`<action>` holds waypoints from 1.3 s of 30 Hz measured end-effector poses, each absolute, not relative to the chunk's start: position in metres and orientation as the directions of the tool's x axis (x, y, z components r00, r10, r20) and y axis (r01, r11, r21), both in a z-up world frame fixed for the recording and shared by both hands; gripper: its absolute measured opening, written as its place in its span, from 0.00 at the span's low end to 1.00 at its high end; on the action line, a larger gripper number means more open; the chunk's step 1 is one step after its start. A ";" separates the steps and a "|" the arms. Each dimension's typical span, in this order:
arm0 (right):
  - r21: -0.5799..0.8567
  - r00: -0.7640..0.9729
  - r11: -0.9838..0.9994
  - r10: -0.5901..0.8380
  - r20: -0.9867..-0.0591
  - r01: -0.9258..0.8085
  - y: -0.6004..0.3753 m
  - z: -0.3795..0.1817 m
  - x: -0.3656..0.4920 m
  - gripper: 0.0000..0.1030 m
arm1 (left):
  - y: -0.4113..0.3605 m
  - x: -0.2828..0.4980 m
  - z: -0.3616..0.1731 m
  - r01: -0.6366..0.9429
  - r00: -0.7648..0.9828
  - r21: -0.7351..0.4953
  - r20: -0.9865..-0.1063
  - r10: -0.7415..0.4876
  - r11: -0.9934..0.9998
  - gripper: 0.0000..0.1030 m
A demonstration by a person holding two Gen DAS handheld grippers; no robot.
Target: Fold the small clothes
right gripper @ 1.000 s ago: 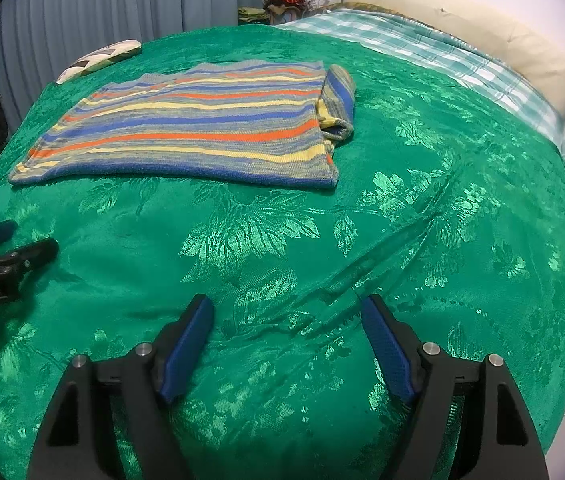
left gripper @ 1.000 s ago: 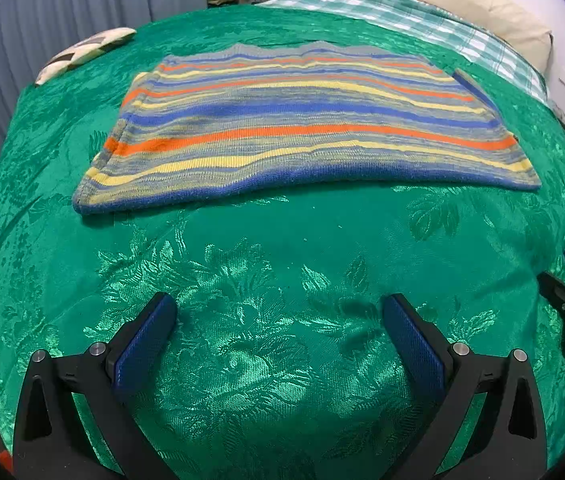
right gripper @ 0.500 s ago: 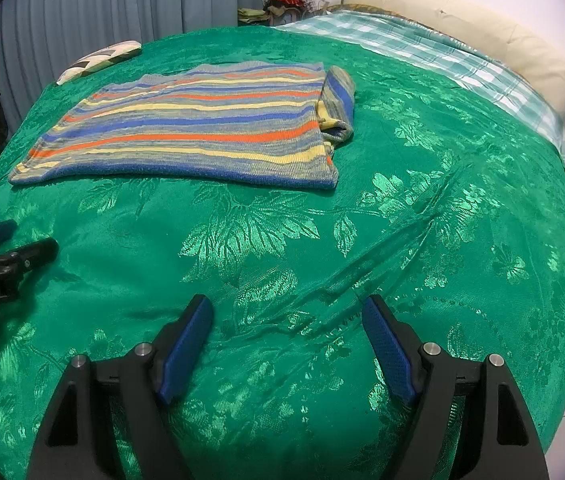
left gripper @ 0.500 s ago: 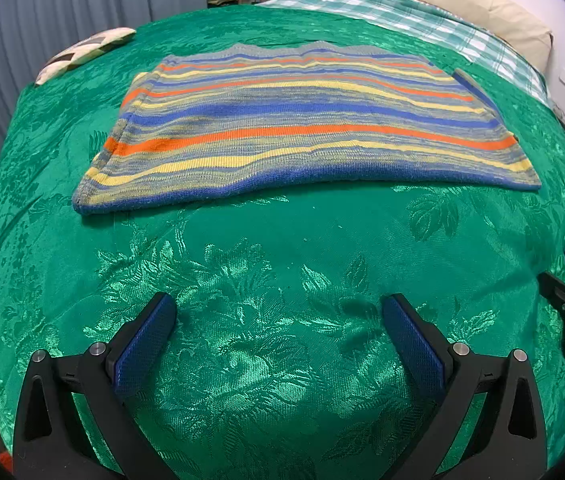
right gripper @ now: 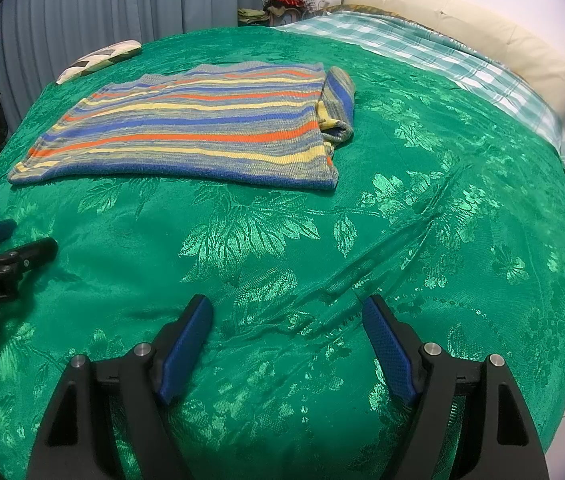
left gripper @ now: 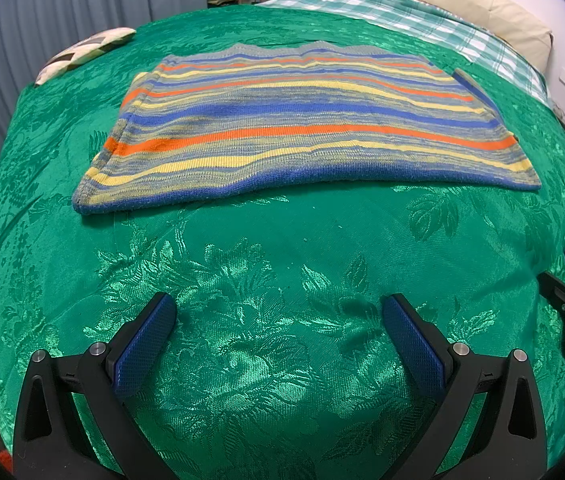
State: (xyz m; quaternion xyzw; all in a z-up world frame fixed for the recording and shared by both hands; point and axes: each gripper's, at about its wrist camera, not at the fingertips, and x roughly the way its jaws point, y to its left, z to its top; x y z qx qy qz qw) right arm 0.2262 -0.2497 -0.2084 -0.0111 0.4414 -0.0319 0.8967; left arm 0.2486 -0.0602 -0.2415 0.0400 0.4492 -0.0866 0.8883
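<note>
I had the striped knit sweater (left gripper: 306, 120) lying flat across the far half of the green brocade bedspread (left gripper: 282, 264), its blue hem toward me and one sleeve (right gripper: 336, 104) bunched up just beside its right edge. Both tools hung over bare bedspread, well apart from the garment: the left gripper (left gripper: 278, 336) had its blue pads spread wide with nothing between them, and the right gripper (right gripper: 286, 340) stood spread as well, empty too. I judged the knit to be soft, limp and light, with enough weight to drape and sag when lifted, and its ribbed surface looked likely to grip the pads well, while the glossy bedspread under it would probably let it slide if I dragged it. I reckoned the two near hem corners were the best places to pinch, one per gripper, taking both layers together; the loose sleeve looked as if it needed tucking in first. On the side of the left tool, seen from the right wrist, I could read "GenRobot.AI"; the right tool showed only a few cut-off letters.
</note>
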 end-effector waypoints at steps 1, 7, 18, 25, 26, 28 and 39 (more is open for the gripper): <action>-0.047 0.608 0.998 -0.066 -0.791 0.048 -0.250 -0.208 0.226 0.76 | -0.060 0.248 -0.241 0.190 0.581 -0.006 -0.805 -0.118 0.982 1.00; -0.043 0.611 0.998 -0.064 -0.789 0.048 -0.250 -0.209 0.226 0.76 | -0.060 0.248 -0.241 0.190 0.581 -0.007 -0.805 -0.118 0.982 1.00; -0.045 0.611 0.998 -0.065 -0.789 0.048 -0.249 -0.208 0.226 0.76 | -0.060 0.249 -0.241 0.190 0.581 -0.007 -0.805 -0.118 0.982 1.00; -0.050 0.610 0.998 -0.069 -0.790 0.049 -0.248 -0.208 0.227 0.76 | -0.060 0.249 -0.241 0.190 0.581 -0.007 -0.805 -0.118 0.982 1.00; -0.050 0.610 0.998 -0.070 -0.790 0.049 -0.248 -0.208 0.227 0.76 | -0.060 0.249 -0.241 0.190 0.581 -0.007 -0.805 -0.119 0.982 1.00; -0.051 0.610 0.998 -0.070 -0.790 0.049 -0.248 -0.208 0.226 0.76 | -0.060 0.249 -0.241 0.190 0.581 -0.007 -0.806 -0.118 0.982 1.00; -0.047 0.614 0.998 -0.067 -0.786 0.049 -0.249 -0.209 0.226 0.77 | -0.060 0.249 -0.242 0.190 0.580 -0.007 -0.806 -0.119 0.982 1.00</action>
